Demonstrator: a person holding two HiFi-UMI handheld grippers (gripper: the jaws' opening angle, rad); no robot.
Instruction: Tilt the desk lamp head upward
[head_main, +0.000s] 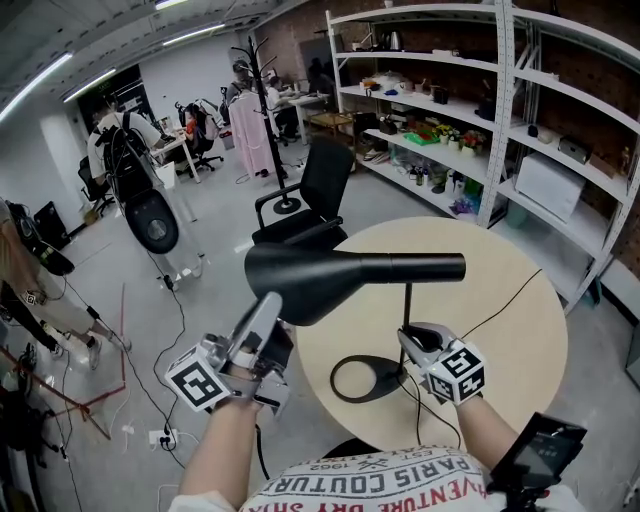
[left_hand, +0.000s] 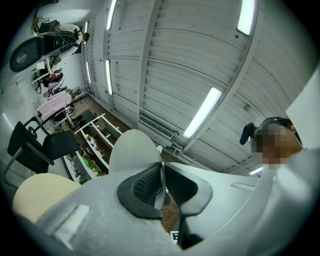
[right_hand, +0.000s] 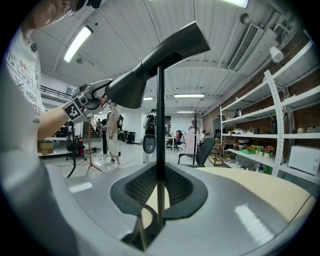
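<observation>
though unclear in head view, right gripper view shows pole (right_hand: 160, 125) clamped.

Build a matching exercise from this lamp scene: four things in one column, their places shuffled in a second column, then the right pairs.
Things
1. black cone-shaped lamp head
2. thin black lamp stem
3. black ring-shaped lamp base
4. black office chair

Places
A. lying on the round beige table
B. standing on the grey floor beyond that table
C. rim pinched in the left claw
D. clamped in the right claw

Pairs: 1-C, 2-D, 3-A, 4-B
</observation>
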